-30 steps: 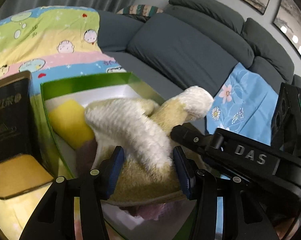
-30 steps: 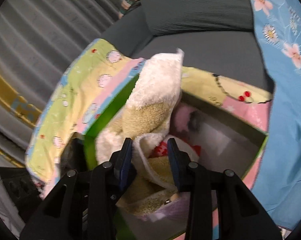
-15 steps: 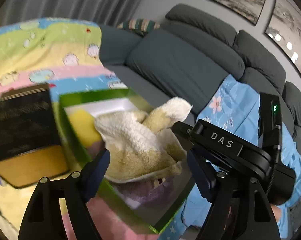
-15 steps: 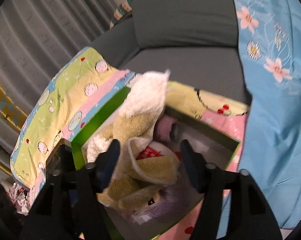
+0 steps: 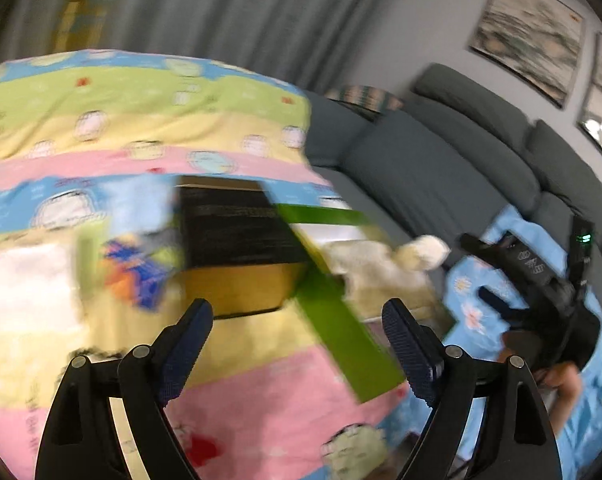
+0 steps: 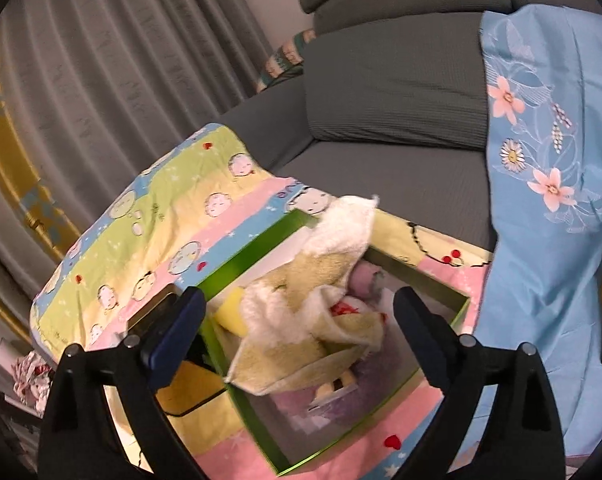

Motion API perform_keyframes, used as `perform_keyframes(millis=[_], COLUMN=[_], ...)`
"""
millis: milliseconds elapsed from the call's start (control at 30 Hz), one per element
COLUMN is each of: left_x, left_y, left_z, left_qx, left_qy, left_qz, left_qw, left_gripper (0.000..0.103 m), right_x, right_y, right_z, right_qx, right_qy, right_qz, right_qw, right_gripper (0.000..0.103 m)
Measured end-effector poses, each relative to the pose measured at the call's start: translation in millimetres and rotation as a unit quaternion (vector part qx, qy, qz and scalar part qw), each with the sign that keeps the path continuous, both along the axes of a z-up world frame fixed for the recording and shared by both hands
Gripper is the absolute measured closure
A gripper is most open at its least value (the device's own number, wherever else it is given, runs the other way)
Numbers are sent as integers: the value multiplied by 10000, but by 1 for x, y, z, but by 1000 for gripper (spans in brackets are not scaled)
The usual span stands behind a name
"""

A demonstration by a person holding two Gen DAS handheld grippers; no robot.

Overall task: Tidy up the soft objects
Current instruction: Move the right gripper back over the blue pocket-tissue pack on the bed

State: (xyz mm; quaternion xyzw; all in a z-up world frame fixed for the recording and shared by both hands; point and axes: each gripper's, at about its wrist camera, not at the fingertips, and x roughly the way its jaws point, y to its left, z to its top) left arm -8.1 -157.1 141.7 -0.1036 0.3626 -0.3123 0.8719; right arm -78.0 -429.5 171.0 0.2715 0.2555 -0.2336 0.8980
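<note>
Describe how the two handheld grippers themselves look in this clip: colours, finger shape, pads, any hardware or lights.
Both are matte black plastic. The left gripper and right gripper each have two angular, flat-sided fingers with silver screw heads at the joints and dark navy, finely textured pads on the inner faces. In the left wrist view, the right unit's black body shows pale markings, too blurred to read, and a small green light.

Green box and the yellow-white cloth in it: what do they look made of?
Green box: likely coated cardboard. Its walls are thin, flat and straight-edged, with a slight sheen on the green and a pale inside.
Cloth: looks like plush terry or fleece. The pile is fuzzy, white on one face and yellow-green on the other, and it slumps in soft folds over the rim.
</note>
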Motion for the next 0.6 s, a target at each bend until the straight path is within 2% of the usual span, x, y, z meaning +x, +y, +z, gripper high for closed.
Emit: perform_keyframes(millis=[200,333,400,500,600], left_x=[-4,-7,-9,-10,-4], left_y=[75,122,146,172,190], left_z=[-24,-45,-61,-81,-92], left_qx=[509,785,806,650,766], left_qy=[243,402,508,697,910], left_qz=[878,1367,1658,1789,2074], left_qw=[9945,9867,9816,9792,9710], left_gripper=[16,16,16,16,16], right_x=[18,41,51,65,82], right_y=[34,73,97,133,172], right_z=[3,1,0,-6,-12], right_qx=[0,36,-28,-184,-397], right_qy=[9,66,57,199,436], right_qz=[784,1600,1987,2591,3243], right_qw=[9969,9871,9800,9655,9441], right_gripper=[8,8,8,10,24])
